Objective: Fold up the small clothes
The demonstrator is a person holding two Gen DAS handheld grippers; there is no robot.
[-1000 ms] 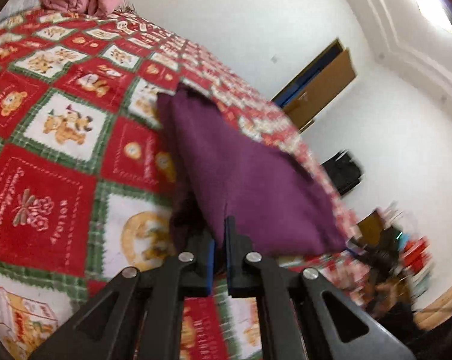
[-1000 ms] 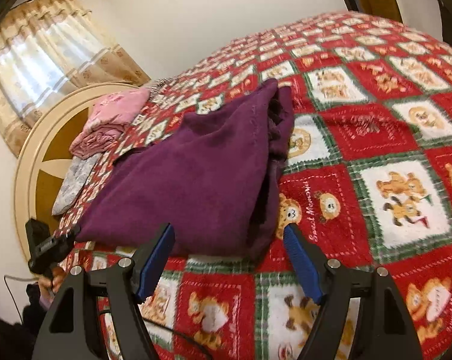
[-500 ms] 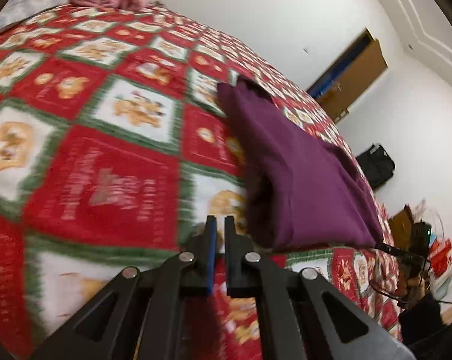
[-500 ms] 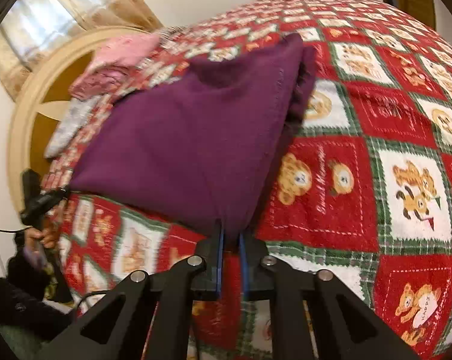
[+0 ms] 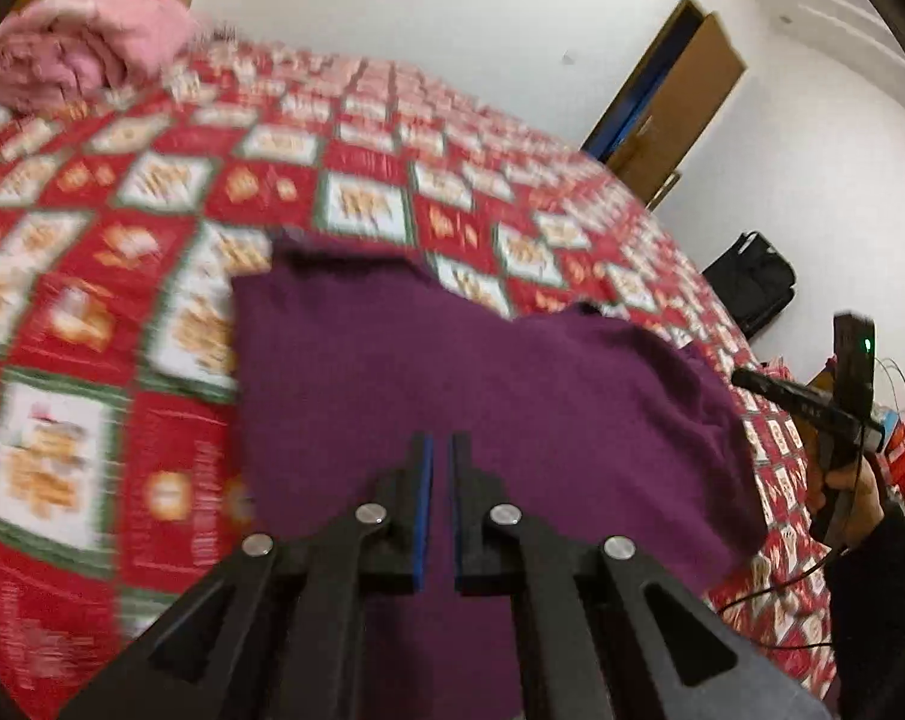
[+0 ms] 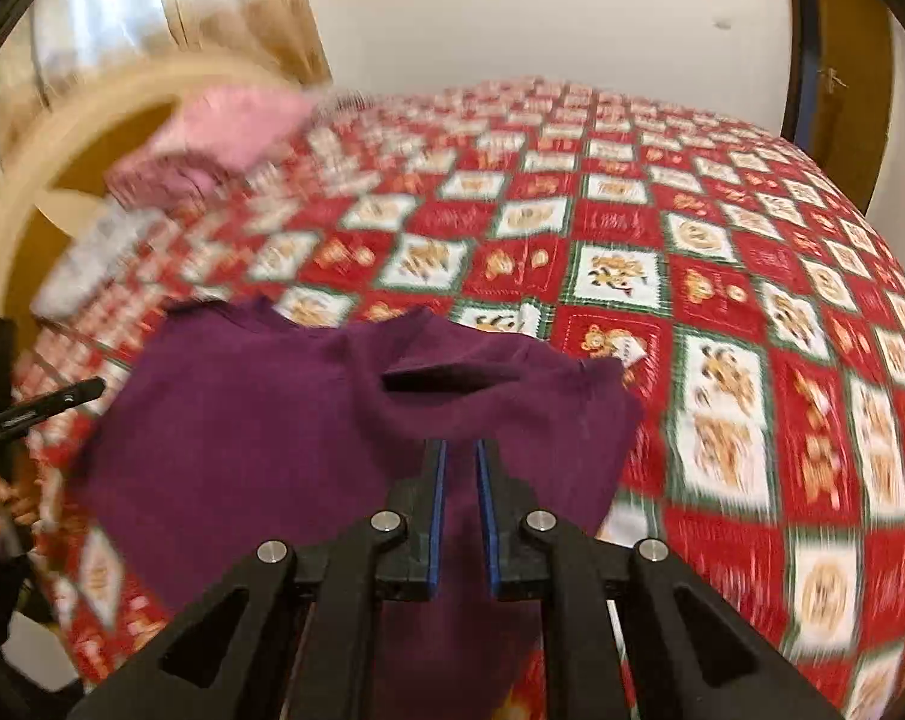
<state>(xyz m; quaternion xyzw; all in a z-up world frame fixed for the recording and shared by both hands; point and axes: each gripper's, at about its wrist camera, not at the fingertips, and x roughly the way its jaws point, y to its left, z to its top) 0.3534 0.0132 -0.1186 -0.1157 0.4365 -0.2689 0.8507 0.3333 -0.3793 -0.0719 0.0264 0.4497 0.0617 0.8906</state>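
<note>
Lifted off the quilt since a second ago: purple garment [image 5: 470,372], then lying folded flat, now raised by its near edge and hanging spread across the lower centre of both views. Clamped narrow on that near edge, right gripper [image 6: 460,462], wide open a second back, its blue pads with purple cloth pinched between them. Likewise closed to a slit, left gripper [image 5: 442,456], with purple fabric directly around and behind the tips; looks like a pinch on the cloth, though blur hides the contact itself. Seen in the right wrist view: a dark slot-like opening in the garment just above the fingertips, far edge of the cloth rumpled against the red, white and green checked quilt [image 6: 722,312]. Filling the middle and right of that frame, the quilt's bear-printed squares, smeared by motion. At upper left of both views, a pink bundle of clothes [image 5: 86,42] on the bed, beside a pale curved headboard [image 6: 50,138] and curtains [image 6: 170,6]. At the right edge of the left wrist view, a hand [image 5: 842,480] around the other gripper's handle, with a brown door [image 5: 674,96] and a black bag [image 5: 752,282] against the white wall at upper right.
</note>
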